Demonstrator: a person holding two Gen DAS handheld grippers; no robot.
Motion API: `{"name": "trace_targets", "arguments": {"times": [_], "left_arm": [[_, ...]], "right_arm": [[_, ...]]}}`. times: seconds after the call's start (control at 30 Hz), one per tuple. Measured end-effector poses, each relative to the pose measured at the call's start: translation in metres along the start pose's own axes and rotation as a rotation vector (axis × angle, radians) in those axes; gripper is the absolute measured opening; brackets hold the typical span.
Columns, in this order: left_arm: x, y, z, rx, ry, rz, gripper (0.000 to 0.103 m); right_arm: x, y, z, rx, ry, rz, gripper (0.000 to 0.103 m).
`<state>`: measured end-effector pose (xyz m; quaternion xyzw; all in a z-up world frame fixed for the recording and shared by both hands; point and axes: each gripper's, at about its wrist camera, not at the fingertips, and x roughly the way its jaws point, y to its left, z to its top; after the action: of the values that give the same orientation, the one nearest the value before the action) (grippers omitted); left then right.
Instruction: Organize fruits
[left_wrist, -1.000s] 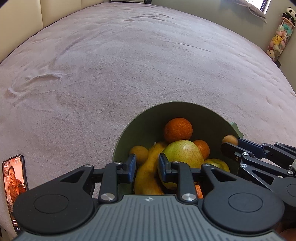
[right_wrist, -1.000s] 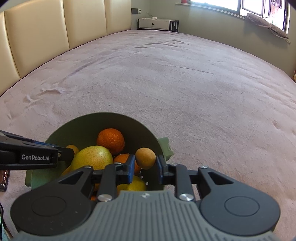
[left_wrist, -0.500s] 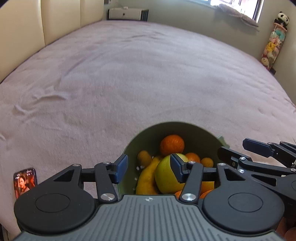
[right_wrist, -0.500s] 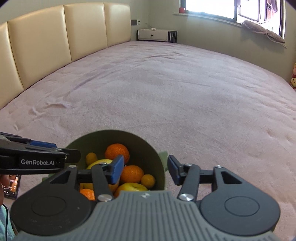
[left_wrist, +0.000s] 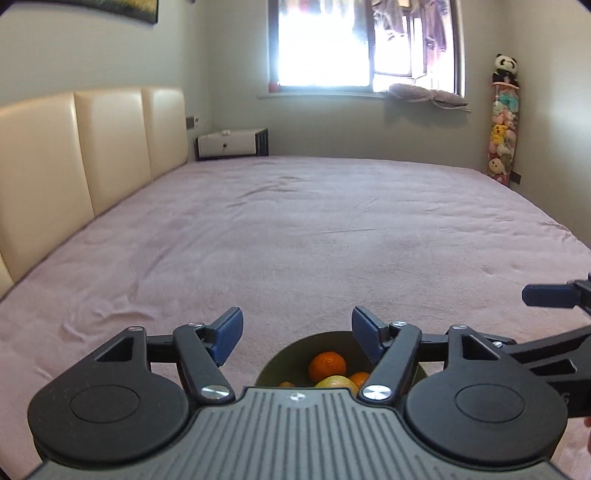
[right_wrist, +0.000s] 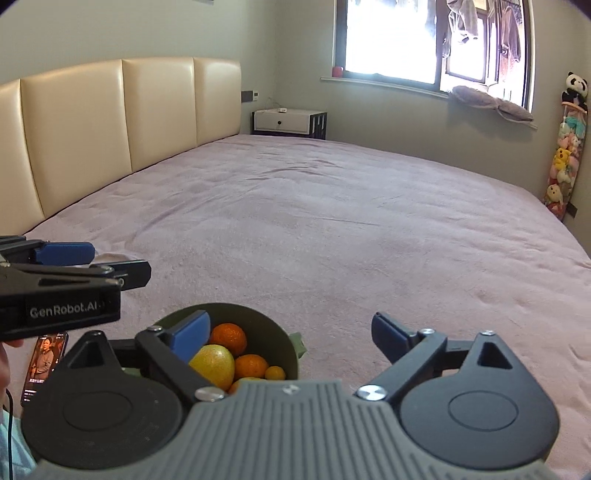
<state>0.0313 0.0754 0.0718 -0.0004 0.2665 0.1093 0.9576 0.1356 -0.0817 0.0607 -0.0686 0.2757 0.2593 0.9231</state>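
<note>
Both your left tool (left_wrist: 297, 334) and right tool (right_wrist: 290, 332) have just been opening and now stand released with nothing between them. The fruits sit heaped in the green bowl (right_wrist: 284, 338) on the bed (right_wrist: 332, 229). That soft cover could tip the bowl if you bump its rim.

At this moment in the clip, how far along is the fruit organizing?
Looks nearly or fully done: the green bowl on the bed holds a large orange, a pear and smaller oranges, and no loose fruit shows on the cover. In hand: nothing; the left gripper and right gripper have just been opening and stand empty above the bowl. Left: nothing visible, though the near bed is hidden.
</note>
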Motion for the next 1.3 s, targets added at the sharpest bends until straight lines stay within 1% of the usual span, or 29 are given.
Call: {"name": "trace_targets", "arguments": {"times": [0.1, 0.23, 0.4, 0.57, 0.73, 0.83, 1.13, 1.3], "left_arm": [[-0.011, -0.007, -0.005, 0.034, -0.015, 0.012, 0.082], [-0.019, -0.010, -0.014, 0.038, 0.005, 0.005, 0.083], [-0.018, -0.014, -0.030, 0.038, 0.071, -0.023, 0.084], [-0.015, -0.018, -0.046, -0.003, 0.147, -0.074, 0.084], [-0.012, -0.020, -0.061, -0.017, 0.188, -0.058, 0.084], [-0.012, -0.022, -0.066, -0.021, 0.188, -0.050, 0.084], [-0.012, -0.028, -0.068, 0.017, 0.191, -0.019, 0.085], [-0.012, -0.031, -0.068, 0.027, 0.201, -0.016, 0.085]], "right_arm": [[-0.016, 0.003, -0.003, -0.006, -0.011, -0.019, 0.095], [-0.033, 0.004, -0.015, -0.015, -0.006, -0.048, 0.096], [-0.044, -0.001, -0.034, -0.001, 0.021, -0.084, 0.096], [-0.054, -0.005, -0.054, 0.011, 0.049, -0.115, 0.096], [-0.055, -0.008, -0.069, 0.009, 0.068, -0.121, 0.096], [-0.050, -0.007, -0.072, 0.004, 0.071, -0.113, 0.096], [-0.043, -0.009, -0.074, 0.013, 0.091, -0.106, 0.096], [-0.041, -0.011, -0.074, 0.024, 0.101, -0.103, 0.096]]}}
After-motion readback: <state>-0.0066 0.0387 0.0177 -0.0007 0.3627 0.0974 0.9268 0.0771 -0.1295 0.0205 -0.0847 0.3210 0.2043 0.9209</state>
